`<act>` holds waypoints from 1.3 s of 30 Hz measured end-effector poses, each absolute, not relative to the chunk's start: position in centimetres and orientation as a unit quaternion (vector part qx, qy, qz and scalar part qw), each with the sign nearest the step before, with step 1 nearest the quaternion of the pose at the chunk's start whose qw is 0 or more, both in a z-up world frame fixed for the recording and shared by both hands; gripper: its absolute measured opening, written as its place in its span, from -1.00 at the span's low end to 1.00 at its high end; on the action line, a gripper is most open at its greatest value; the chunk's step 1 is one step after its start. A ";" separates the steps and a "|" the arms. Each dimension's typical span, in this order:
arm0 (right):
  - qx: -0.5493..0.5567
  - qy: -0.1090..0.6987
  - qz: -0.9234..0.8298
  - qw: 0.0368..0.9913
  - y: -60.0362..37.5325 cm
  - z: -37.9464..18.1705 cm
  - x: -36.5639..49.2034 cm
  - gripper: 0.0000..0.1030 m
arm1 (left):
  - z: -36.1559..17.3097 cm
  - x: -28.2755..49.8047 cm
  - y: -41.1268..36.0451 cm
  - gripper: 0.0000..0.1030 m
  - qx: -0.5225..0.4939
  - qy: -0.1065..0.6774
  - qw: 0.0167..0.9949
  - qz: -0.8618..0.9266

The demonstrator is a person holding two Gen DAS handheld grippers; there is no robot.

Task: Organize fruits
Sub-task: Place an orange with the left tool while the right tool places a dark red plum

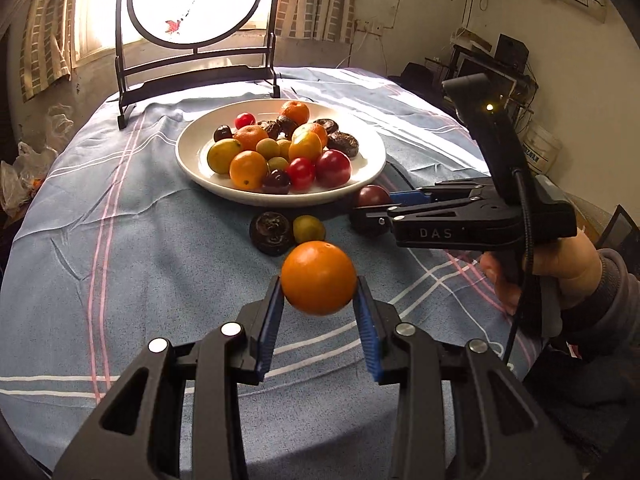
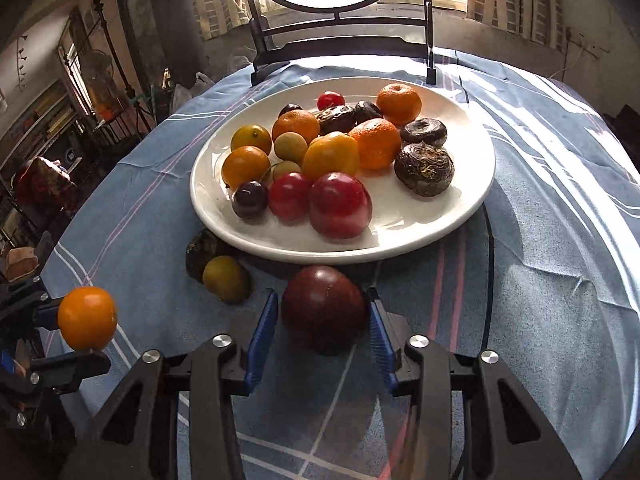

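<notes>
My left gripper (image 1: 319,294) is shut on an orange fruit (image 1: 319,277) and holds it above the cloth, in front of the white plate (image 1: 192,160). It also shows in the right wrist view (image 2: 86,317). My right gripper (image 2: 323,312) is shut on a dark red plum (image 2: 324,309) just in front of the plate (image 2: 472,184); the plum also shows in the left wrist view (image 1: 372,197). The plate holds several oranges, red and dark plums, green fruits and dark brown fruits. A brown fruit (image 1: 273,233) and a green fruit (image 1: 309,229) lie on the cloth by the plate.
A blue striped cloth (image 1: 140,248) covers the round table. A dark framed round screen (image 1: 196,40) stands behind the plate at the table's far edge. Shelves and clutter line the room around the table.
</notes>
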State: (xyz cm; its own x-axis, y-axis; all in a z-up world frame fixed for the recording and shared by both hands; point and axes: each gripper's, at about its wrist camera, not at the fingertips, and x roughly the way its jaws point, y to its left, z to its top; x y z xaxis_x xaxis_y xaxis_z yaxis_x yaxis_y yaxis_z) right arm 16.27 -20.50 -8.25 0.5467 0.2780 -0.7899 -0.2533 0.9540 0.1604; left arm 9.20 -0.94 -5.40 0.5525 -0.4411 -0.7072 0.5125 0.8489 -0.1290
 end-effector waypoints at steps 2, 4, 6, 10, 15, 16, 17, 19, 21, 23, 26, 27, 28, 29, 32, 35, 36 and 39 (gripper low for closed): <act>0.025 0.448 0.145 0.882 -21.1 -8.0 15.7 -0.23 | -5.5 9.2 -0.7 -0.33 0.040 0.387 0.881 -0.270; 0.038 0.436 0.155 0.886 -21.6 -7.2 14.7 -0.23 | -5.4 9.1 -0.5 -0.33 0.035 0.385 0.882 -0.270; 0.049 0.413 0.169 0.893 -22.3 -5.9 13.7 -0.23 | -5.0 9.2 -0.4 -0.33 0.033 0.380 0.884 -0.272; 0.073 0.373 0.169 0.909 -24.4 -2.5 14.3 -0.23 | -3.7 11.4 -0.9 -0.33 0.031 0.372 0.884 -0.280; 0.100 0.366 0.166 0.910 -25.4 -0.4 19.8 -0.23 | -1.7 17.2 -2.5 -0.33 0.027 0.361 0.891 -0.275; 0.104 0.369 0.168 0.908 -25.3 -0.3 21.2 -0.23 | -1.5 18.6 -2.8 -0.33 0.027 0.361 0.891 -0.272; 0.105 0.372 0.167 0.907 -25.1 -0.3 22.5 -0.23 | -1.5 20.0 -3.2 -0.33 0.027 0.365 0.891 -0.269; 0.102 0.378 0.163 0.905 -24.3 -0.5 24.9 -0.23 | -1.7 22.5 -3.8 -0.32 0.026 0.370 0.893 -0.253; 0.100 0.382 0.160 0.905 -23.5 -0.9 26.7 -0.22 | -2.4 24.7 -4.4 -0.32 0.023 0.386 0.888 -0.248; 0.099 0.386 0.158 0.904 -23.0 -1.3 28.1 -0.19 | -3.1 25.9 -4.8 -0.27 0.029 0.391 0.889 -0.235; 0.104 0.371 0.150 0.911 -22.9 -1.0 28.1 0.03 | -3.2 26.0 -4.5 -0.03 0.028 0.386 0.895 -0.219; 0.109 0.368 0.154 0.911 -23.1 -0.9 27.7 0.03 | -3.0 25.7 -4.2 0.03 0.024 0.382 0.897 -0.221; 0.111 0.366 0.160 0.910 -23.2 -0.8 27.0 0.03 | -2.8 25.1 -3.9 0.11 0.024 0.377 0.899 -0.221; 0.109 0.363 0.162 0.911 -23.3 -0.7 26.2 0.03 | -2.6 24.3 -3.6 0.18 0.028 0.371 0.901 -0.221; 0.096 0.355 0.161 0.916 -23.8 -0.6 22.7 0.03 | -2.3 21.2 -3.0 0.23 0.045 0.363 0.902 -0.231; 0.086 0.352 0.159 0.919 -24.5 -1.1 18.6 0.03 | -2.9 17.8 -2.0 0.25 0.055 0.367 0.898 -0.237; 0.080 0.351 0.153 0.921 -24.7 -1.3 17.2 0.03 | -3.1 16.8 -1.7 0.26 0.055 0.371 0.895 -0.240; 0.061 0.344 0.136 0.927 -25.2 -2.1 13.3 0.04 | -3.9 13.7 -0.9 0.28 0.064 0.374 0.896 -0.232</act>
State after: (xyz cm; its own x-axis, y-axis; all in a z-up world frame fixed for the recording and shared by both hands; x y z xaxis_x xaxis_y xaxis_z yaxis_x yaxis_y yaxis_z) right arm 13.25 -25.21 -2.12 0.7266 0.2945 -0.6208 -0.2104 0.9554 0.2071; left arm 13.71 -0.93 -3.87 0.6129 -0.3686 -0.6989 0.4642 0.8838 -0.0590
